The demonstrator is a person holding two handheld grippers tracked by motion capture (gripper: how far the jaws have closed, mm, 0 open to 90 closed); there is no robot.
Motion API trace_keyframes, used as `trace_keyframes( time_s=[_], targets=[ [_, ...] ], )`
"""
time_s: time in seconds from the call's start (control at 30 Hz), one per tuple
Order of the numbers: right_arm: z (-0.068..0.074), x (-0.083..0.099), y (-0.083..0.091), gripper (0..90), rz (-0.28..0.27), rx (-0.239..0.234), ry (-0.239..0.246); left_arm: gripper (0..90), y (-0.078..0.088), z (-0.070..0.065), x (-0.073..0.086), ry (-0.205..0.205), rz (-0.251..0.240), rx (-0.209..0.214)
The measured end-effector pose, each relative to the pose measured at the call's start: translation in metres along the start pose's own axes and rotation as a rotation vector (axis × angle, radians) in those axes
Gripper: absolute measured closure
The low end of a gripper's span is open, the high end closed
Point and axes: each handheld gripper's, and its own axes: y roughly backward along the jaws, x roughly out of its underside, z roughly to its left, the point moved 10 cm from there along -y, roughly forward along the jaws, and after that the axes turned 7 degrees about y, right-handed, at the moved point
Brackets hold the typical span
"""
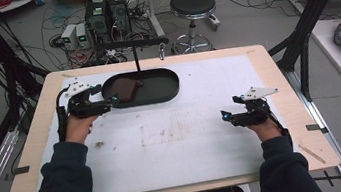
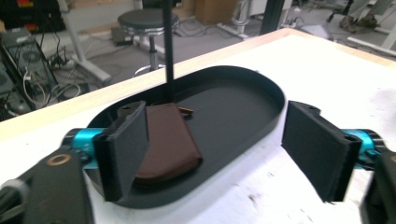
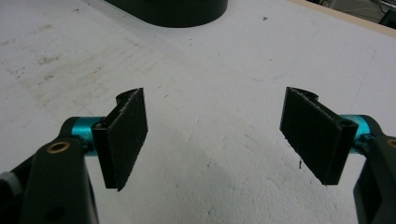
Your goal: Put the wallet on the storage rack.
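Near the right edge of the table (image 1: 281,105), toward the person's side, the right gripper (image 1: 228,116) is held low over the bare white mat (image 1: 189,138), its jaws spread wide with nothing between them; it is judged to be idle. Farther off, by the left edge, the left gripper (image 1: 112,101) is held at the near left end of the black oval tray (image 1: 170,93), its jaws likewise released and empty, one reaching over the tray's rim. In the left gripper view a brown leather pouch (image 2: 168,144) is seen lying flat in that end of the tray, just ahead of the jaws and not yet touched. A black rod (image 2: 168,46) is seen standing behind the pouch.

The step in hand is judged to be the approach to the pouch. The next move calls for the left gripper to be lowered so that the pouch's near edge is straddled, then closed.
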Motion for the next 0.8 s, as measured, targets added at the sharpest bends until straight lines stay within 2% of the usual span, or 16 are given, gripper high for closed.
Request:
trace_keyframes(
  time_s=[0.03,0.13,0.17,0.2,0.23,0.37,0.47,0.57,0.7,0.8],
  targets=[
    [0.000,0.000,0.000,23.5,-0.001,0.001,-0.001,17.9,0.008,-0.004,0.004,-0.012,-0.022,-0.013],
    [-0.001,0.001,0.000,23.5,0.000,0.002,0.001,16.9,0.015,-0.005,0.008,0.000,-0.050,-0.020],
    [-0.002,0.001,0.000,23.5,0.000,0.006,0.002,16.9,0.022,-0.003,0.014,0.017,-0.069,-0.039],
    [-0.002,0.001,0.001,23.6,0.001,0.005,-0.005,16.9,0.022,-0.003,0.014,0.017,-0.069,-0.039],
    [-0.003,0.002,0.001,23.5,0.000,0.008,-0.005,16.9,0.028,-0.001,0.021,0.026,-0.083,-0.053],
    [-0.004,0.002,0.002,23.5,-0.002,0.013,-0.011,17.2,0.040,0.002,0.034,0.042,-0.101,-0.066],
    [-0.004,0.002,0.001,23.5,0.000,0.016,-0.007,17.2,0.046,0.005,0.039,0.038,-0.105,-0.080],
    [-0.002,0.002,0.002,23.5,0.006,0.021,-0.002,17.2,0.056,0.011,0.050,0.050,-0.114,-0.101],
    [-0.001,0.000,0.003,23.5,0.002,0.027,0.000,17.0,0.060,0.015,0.057,0.053,-0.100,-0.120],
    [0.000,-0.001,0.003,23.5,0.004,0.029,-0.005,16.9,0.061,0.016,0.060,0.057,-0.094,-0.120]
  ],
)
